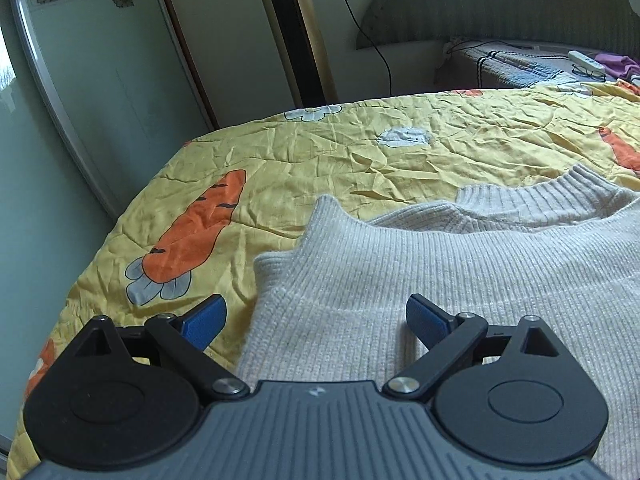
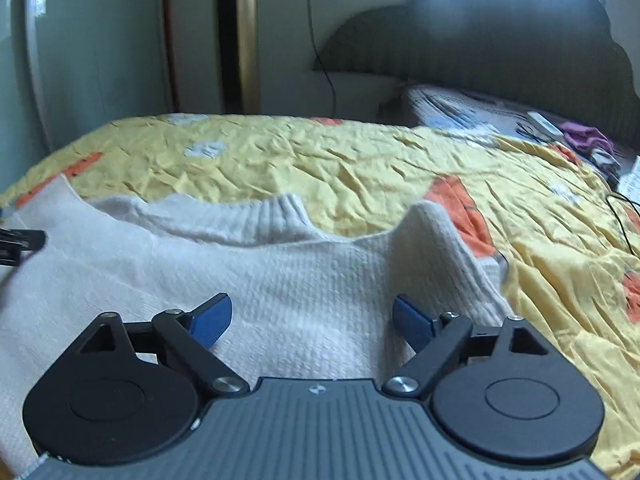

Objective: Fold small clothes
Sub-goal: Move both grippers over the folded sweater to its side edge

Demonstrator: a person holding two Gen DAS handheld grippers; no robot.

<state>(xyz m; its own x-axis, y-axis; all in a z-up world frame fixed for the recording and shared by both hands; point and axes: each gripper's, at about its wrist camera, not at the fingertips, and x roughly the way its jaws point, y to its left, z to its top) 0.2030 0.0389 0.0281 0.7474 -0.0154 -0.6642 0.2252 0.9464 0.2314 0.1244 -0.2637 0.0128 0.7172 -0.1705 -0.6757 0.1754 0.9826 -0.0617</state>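
The cream knit sweater (image 1: 460, 280) lies folded over on the yellow carrot-print quilt (image 1: 320, 152), soft, floppy and a bit bulky, best pinched at its peaked corners. Left gripper (image 1: 316, 322) and right gripper (image 2: 312, 320) hover above it, jaws apart, nothing clamped. Glasses (image 1: 588, 70) and purple cloth (image 2: 586, 138) sit well clear near the headboard (image 2: 500, 40).

Cut-off knitwear, blurred clutter

The sweater (image 1: 460, 272) runs past the edge right of the tool; the far bedside clutter (image 2: 560, 132) is too blurred to identify.
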